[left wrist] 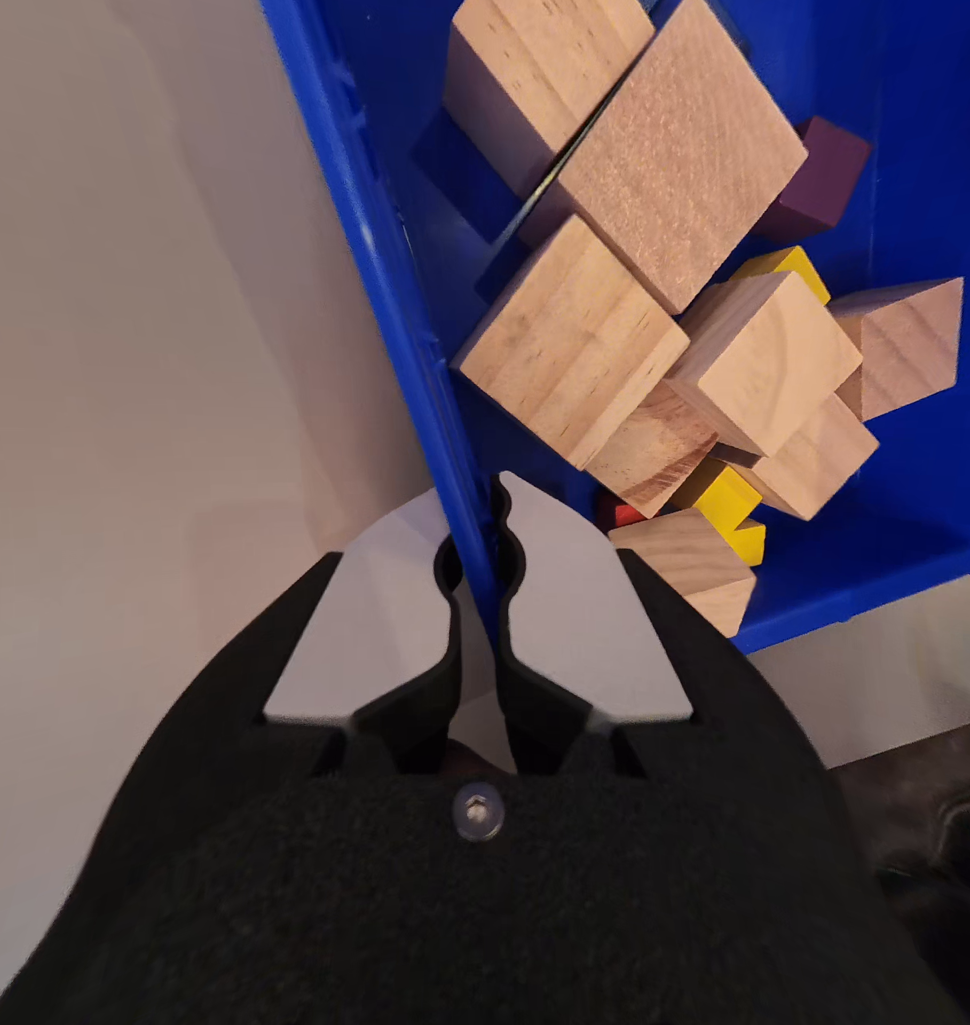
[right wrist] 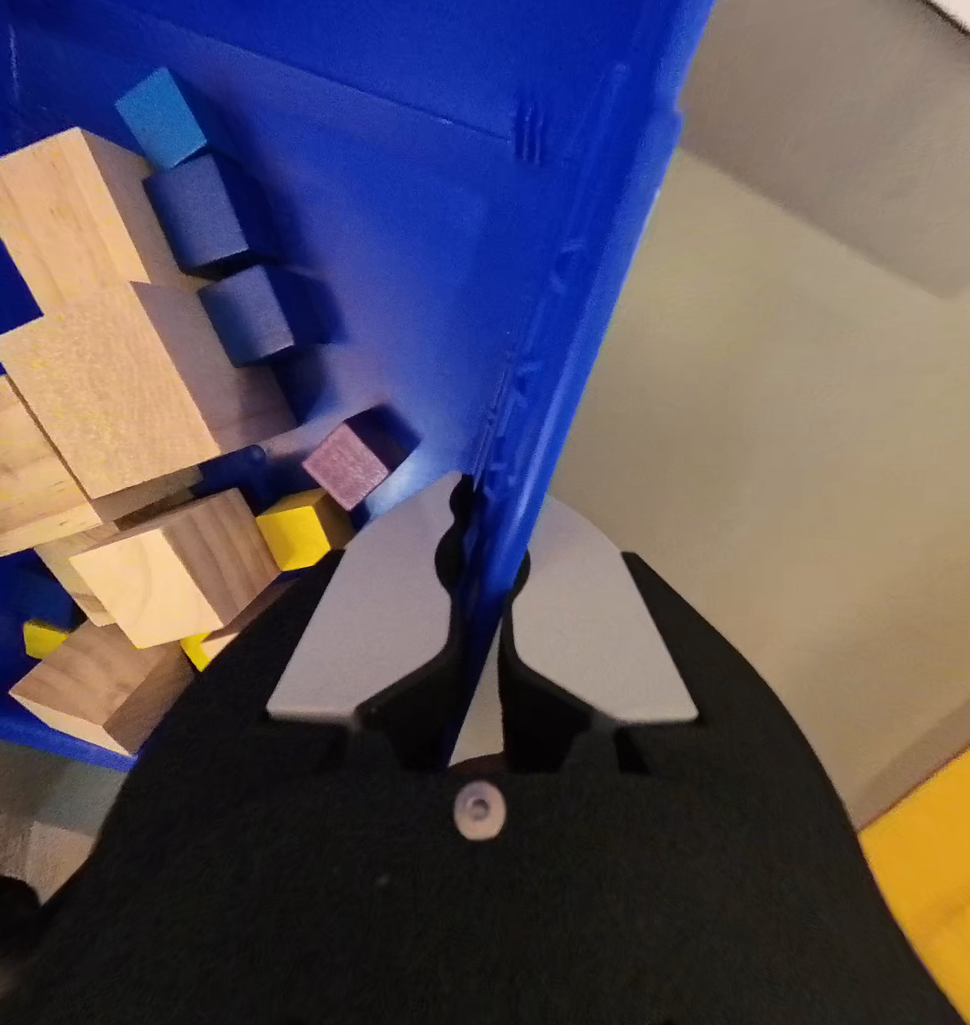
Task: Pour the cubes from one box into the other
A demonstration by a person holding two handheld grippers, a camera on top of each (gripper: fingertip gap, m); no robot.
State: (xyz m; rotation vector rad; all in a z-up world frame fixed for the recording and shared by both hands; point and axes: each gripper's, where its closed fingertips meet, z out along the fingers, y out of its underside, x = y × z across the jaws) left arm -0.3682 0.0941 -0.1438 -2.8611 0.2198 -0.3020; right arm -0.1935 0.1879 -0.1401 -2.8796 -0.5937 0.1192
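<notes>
I have the left gripper [left wrist: 474,549] and right gripper [right wrist: 485,546] each with jaws clamped on opposite side walls of the blue box [left wrist: 360,222], tipped so the cubes [left wrist: 682,183] slide toward its lower rim; the other box is out of view.

Soft, warm indoor light is falling evenly across both views, leaving the wooden cubes [left wrist: 688,166] crisp and well lit in the left wrist view while they are casting dark shadows onto the blue box [left wrist: 394,310] wall behind them. In the right wrist view motion blur is smearing the box rim [right wrist: 571,333], the grey background and the yellow patch [right wrist: 937,865] at the lower right, and a small pale glare is showing on the blue plastic beside the purple cube [right wrist: 346,466]. Wide-angle distortion is bending straight edges toward the frame borders, and each black gripper [left wrist: 474,532] body is sitting dim and slightly soft in the foreground.
</notes>
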